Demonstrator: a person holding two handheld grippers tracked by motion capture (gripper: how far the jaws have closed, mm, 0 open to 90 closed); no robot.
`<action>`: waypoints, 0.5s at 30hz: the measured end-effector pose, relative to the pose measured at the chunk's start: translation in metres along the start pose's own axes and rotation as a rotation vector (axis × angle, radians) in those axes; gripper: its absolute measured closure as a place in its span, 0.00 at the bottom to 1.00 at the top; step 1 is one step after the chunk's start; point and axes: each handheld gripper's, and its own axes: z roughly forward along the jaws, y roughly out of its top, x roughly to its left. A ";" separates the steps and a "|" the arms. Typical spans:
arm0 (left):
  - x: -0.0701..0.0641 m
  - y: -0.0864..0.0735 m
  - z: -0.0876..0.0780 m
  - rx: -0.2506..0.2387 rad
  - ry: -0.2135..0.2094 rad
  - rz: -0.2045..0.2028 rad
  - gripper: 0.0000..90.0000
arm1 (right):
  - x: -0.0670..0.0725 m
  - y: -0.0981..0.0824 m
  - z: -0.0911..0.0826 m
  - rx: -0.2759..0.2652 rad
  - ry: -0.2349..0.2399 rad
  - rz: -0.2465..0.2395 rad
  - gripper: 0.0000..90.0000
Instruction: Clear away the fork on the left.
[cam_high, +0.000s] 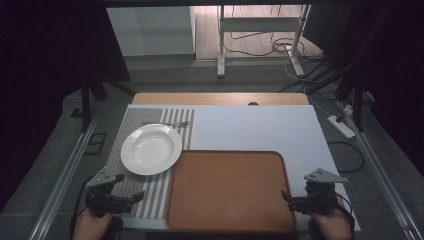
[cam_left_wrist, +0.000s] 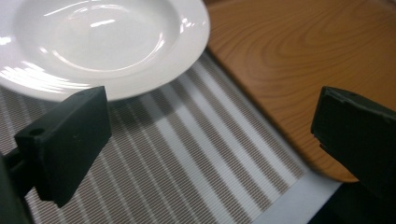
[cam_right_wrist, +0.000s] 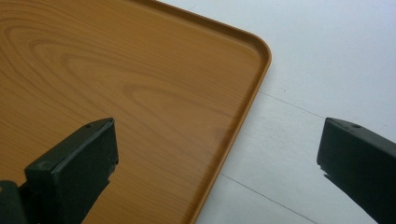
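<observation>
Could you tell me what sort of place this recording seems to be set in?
Probably a lab mock-up of a dining setting: a white plate on a striped placemat, a wooden tray, with cables across the floor behind.

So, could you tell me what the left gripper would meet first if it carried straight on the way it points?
Probably the white plate: the left gripper, jaws open, aims low over the striped placemat toward its near rim, though depth is unclear.

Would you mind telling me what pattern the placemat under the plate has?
The placemat has grey and white woven stripes, clearest in the left gripper view.
</observation>
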 end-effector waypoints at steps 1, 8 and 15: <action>0.000 0.000 0.000 0.000 0.000 0.000 0.00 | 0.000 0.000 0.000 0.000 0.001 0.000 0.00; 0.001 0.009 0.000 -0.009 -0.018 -0.014 0.00 | 0.000 0.000 0.000 0.000 0.004 -0.001 0.00; 0.007 0.015 0.005 -0.002 0.009 -0.024 0.00 | 0.000 0.000 0.001 0.002 0.009 -0.005 0.00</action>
